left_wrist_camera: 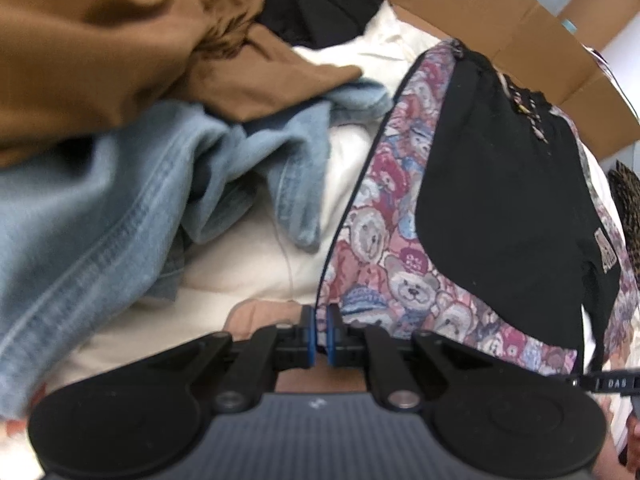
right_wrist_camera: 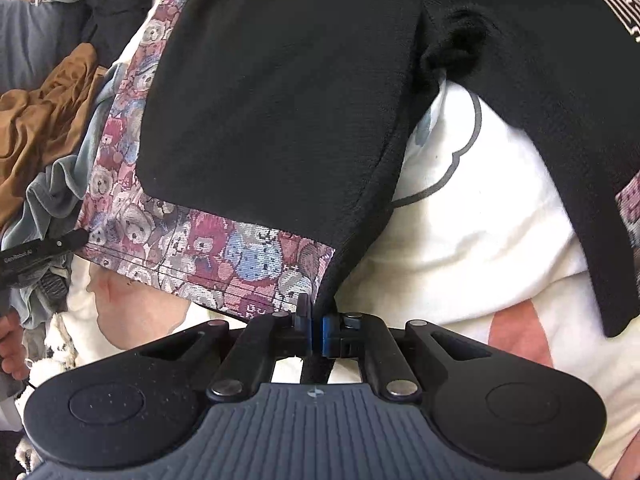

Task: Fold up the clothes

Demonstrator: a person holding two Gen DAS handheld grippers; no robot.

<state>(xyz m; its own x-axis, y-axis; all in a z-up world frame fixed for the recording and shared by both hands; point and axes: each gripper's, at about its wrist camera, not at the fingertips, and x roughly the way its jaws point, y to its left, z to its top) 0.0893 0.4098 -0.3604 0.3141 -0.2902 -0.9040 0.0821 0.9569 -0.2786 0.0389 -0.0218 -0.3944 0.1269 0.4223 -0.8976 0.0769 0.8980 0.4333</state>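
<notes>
Both grippers' jaws, left gripper (left_wrist_camera: 320, 330) and right gripper (right_wrist_camera: 316, 330), pinch the bear-print garment (left_wrist_camera: 496, 200) hem.

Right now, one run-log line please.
left gripper: shut on bear-print garment hem | right gripper: shut on same garment's corner | phase: fold setup

The garment (left_wrist_camera: 492, 184) is black with a pink, blue and maroon teddy-bear border; beside it lie light-blue denim (left_wrist_camera: 100, 208), brown cloth (left_wrist_camera: 120, 48) and white bedding (right_wrist_camera: 480, 216).
</notes>
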